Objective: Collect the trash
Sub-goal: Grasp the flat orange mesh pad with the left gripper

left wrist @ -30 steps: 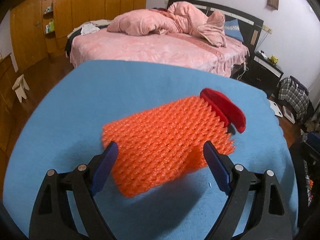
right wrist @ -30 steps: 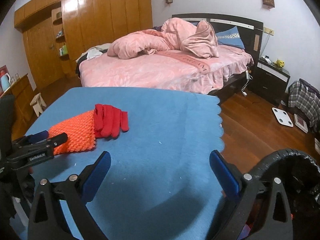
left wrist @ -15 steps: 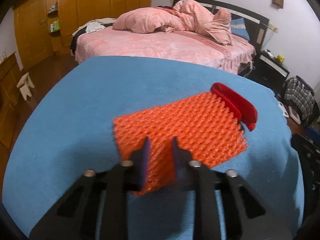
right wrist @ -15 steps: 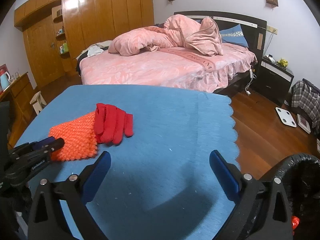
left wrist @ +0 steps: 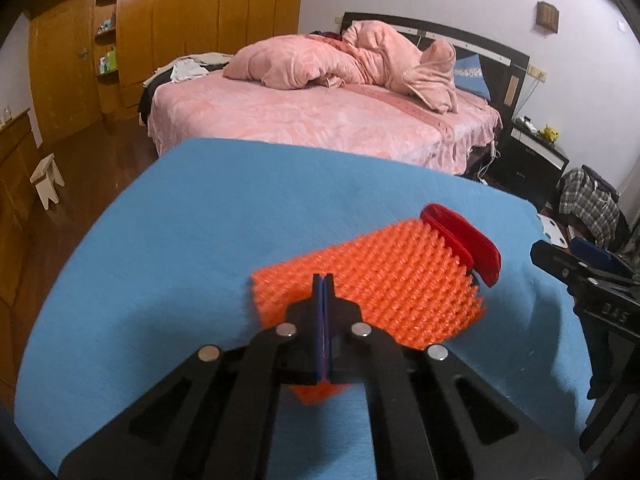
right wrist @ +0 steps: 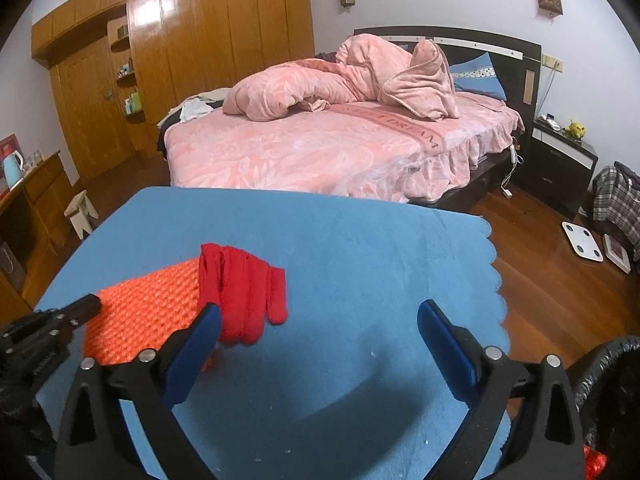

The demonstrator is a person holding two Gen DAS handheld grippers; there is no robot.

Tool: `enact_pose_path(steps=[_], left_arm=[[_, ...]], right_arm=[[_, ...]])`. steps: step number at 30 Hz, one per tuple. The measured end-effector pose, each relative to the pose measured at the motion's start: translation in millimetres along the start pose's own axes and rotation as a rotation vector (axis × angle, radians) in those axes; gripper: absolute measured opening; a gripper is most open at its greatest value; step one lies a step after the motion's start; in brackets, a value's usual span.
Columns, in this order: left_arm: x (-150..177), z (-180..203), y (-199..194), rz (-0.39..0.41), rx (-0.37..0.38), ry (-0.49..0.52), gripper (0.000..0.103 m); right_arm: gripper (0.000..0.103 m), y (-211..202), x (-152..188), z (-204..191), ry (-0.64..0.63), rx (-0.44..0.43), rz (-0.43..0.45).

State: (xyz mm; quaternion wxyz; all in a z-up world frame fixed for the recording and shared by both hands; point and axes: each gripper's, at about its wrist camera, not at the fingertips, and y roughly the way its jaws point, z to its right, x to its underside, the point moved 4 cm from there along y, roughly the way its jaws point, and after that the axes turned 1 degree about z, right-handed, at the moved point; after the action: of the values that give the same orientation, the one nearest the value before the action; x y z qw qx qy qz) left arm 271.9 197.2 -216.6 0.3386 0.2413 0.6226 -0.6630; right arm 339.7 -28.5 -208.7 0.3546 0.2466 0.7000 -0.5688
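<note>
Left gripper (left wrist: 322, 280) was clamped on the near edge of the orange mesh pad (left wrist: 384, 288) lying on the blue table (left wrist: 200, 220), likely to lift it for binning. Right gripper (right wrist: 320, 324) hung spread, empty.

Left gripper (left wrist: 323, 280) fingers pressed together; right gripper (right wrist: 318, 320) fingers spread wide.

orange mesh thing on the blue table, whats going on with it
A person with two handheld grippers is collecting trash. The left gripper has its jaws shut on the near edge of the orange mesh sheet, which lies on the blue table. A red glove rests on the sheet. The right gripper hovers open nearby.
</note>
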Motion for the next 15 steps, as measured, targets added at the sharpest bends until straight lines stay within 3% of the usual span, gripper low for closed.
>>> enact_pose_path(steps=[3,4,5,7,15], left_arm=[[1,-3,0,-0.020,0.034,-0.006,0.001],[1,-1,0,-0.023,0.041,-0.002,0.008],[3,-1,0,-0.028,0.040,0.004,0.029],[8,2,1,-0.027,0.042,0.002,0.054],[26,13,19,-0.092,0.041,-0.016,0.072]], right_arm=[[0.096,1,1,2,0.001,0.007,-0.008],[0.096,2,2,3,0.005,0.009,-0.011],[0.096,2,3,5,0.009,0.010,-0.014],[0.096,4,5,6,0.014,0.013,-0.022],[0.096,2,9,8,-0.003,0.015,-0.017]])
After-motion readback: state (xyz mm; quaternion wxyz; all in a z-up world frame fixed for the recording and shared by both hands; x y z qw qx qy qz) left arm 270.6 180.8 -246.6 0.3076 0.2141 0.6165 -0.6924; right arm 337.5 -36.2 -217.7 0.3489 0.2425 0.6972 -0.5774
